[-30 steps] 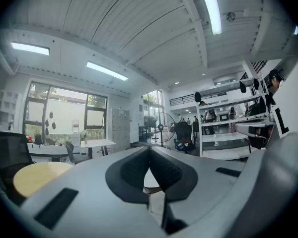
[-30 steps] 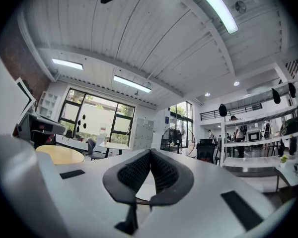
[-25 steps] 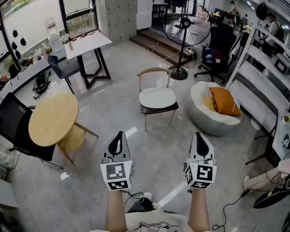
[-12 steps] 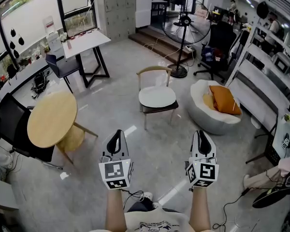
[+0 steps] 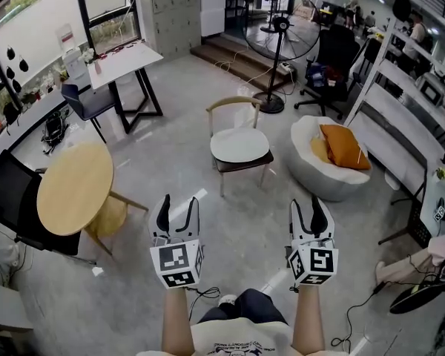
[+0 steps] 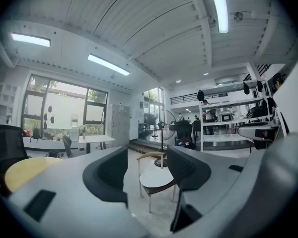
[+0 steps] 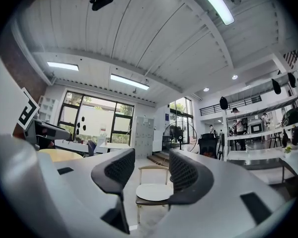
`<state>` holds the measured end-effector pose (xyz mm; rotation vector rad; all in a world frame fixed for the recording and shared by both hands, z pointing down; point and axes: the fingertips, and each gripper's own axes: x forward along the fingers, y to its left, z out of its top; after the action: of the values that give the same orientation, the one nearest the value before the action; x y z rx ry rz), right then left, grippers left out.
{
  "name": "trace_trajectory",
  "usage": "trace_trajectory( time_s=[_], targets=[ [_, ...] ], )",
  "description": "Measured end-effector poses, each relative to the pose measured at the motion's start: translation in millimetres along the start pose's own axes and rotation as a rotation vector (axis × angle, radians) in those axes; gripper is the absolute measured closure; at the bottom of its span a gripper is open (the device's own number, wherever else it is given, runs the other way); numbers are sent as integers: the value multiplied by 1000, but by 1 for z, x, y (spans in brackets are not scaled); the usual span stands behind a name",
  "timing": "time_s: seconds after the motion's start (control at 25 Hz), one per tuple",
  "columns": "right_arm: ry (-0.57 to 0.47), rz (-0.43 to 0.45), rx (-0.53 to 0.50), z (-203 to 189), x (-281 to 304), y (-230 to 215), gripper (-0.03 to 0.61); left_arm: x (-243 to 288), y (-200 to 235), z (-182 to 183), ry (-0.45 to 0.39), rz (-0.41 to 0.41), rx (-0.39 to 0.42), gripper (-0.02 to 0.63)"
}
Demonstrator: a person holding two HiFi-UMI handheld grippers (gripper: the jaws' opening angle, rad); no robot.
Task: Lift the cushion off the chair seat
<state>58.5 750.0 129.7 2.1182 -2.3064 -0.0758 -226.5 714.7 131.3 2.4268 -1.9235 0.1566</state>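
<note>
the left gripper (image 5: pixel 179 202) and right gripper (image 5: pixel 308 205), jaws just spread and empty, hang well short of the round cushion (image 5: pixel 240 144) lying flat on the chair (image 5: pixel 233 104) seat, where a shallow pinch at its front edge might slip or drag the chair, though only bare floor (image 5: pixel 237 225) lies between, with the round table (image 5: pixel 76 188) and beanbag (image 5: pixel 311 170) off to the sides.

Wd chair (image 5: pixel 233 102), smooth matt cushion (image 5: pixel 239 144)

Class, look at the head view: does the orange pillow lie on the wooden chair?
No: the orange pillow lies on the white beanbag seat beside it, while the chair carries a pale round cushion.
</note>
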Motion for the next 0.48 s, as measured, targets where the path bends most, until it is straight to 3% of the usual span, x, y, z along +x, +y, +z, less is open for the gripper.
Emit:
trace_trajectory(
  time_s=[0.48],
  targets=[
    [52,-3,0,-26,68,-19,350,75,1,-16,47,-12,-9,370]
  ],
)
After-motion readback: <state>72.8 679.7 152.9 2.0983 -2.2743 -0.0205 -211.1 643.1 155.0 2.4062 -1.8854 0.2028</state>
